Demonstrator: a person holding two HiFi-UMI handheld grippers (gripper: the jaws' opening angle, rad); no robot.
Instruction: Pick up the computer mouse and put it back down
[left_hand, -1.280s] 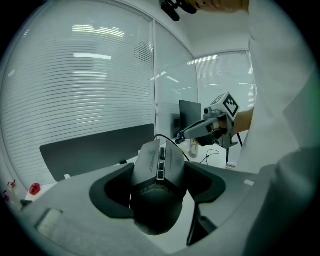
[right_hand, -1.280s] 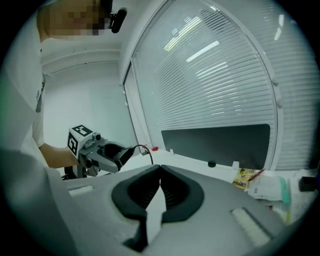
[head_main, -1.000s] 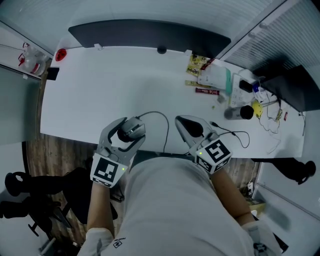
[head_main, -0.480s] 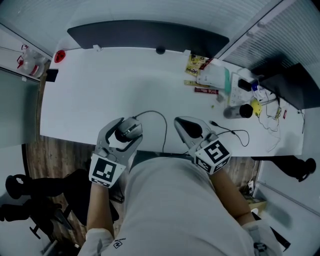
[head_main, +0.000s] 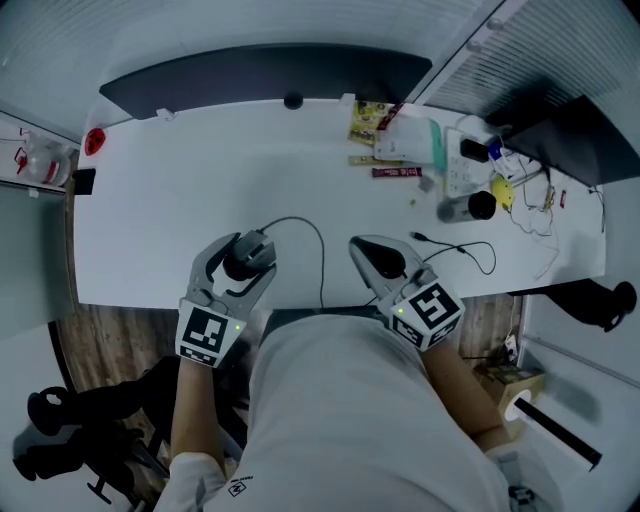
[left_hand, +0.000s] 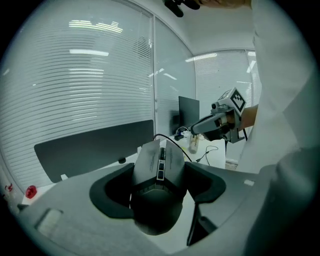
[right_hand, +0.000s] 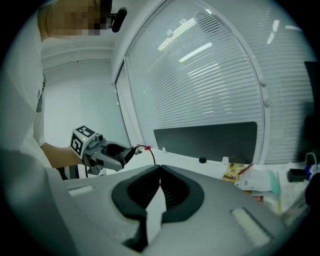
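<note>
White desk runs wide below me, with clutter (head_main: 430, 160) toward 2 o'clock. Near its 6 o'clock edge the left gripper (head_main: 243, 262) is clamped on the computer mouse (left_hand: 159, 165), as it was a second ago, only nudged toward 9 o'clock. The cable (head_main: 318, 240) loops alongside. The right gripper (right_hand: 160, 172), jaws pressed together on nothing, waits at 5 o'clock. The pick-up looks done; setting it down remains.

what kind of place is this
Probably an office or a lab room: a long white desk with a wired mouse, a dark monitor at the far end, and slatted blinds behind the desk.
</note>
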